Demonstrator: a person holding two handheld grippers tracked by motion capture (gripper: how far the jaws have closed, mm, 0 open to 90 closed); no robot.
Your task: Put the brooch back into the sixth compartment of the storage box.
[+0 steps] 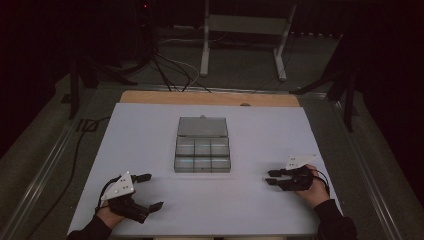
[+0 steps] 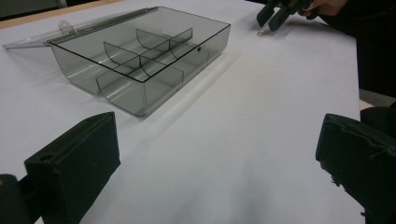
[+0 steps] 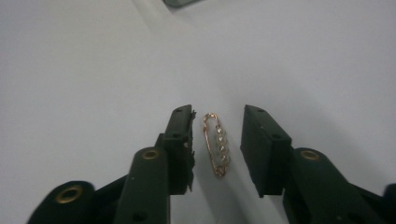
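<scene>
A clear grey compartment box (image 1: 202, 155) lies open in the middle of the white mat, its lid (image 1: 202, 126) folded back flat; its compartments (image 2: 140, 60) look empty. A small copper-coloured safety pin with clear beads (image 3: 216, 144) lies on the mat between the jaws of my right gripper (image 3: 217, 140), which stands open around it without touching. From the left gripper view the pin (image 2: 262, 32) is a small glint under the right gripper (image 2: 275, 16). My left gripper (image 1: 146, 191) rests at the near left, jaws wide open with nothing between them.
The white mat (image 1: 150, 135) covers a wooden table whose far edge (image 1: 210, 98) shows. Beyond it are cables (image 1: 170, 70) on the floor and a white stand (image 1: 245, 30). A person's hands and dark sleeves hold both grippers at the near edge.
</scene>
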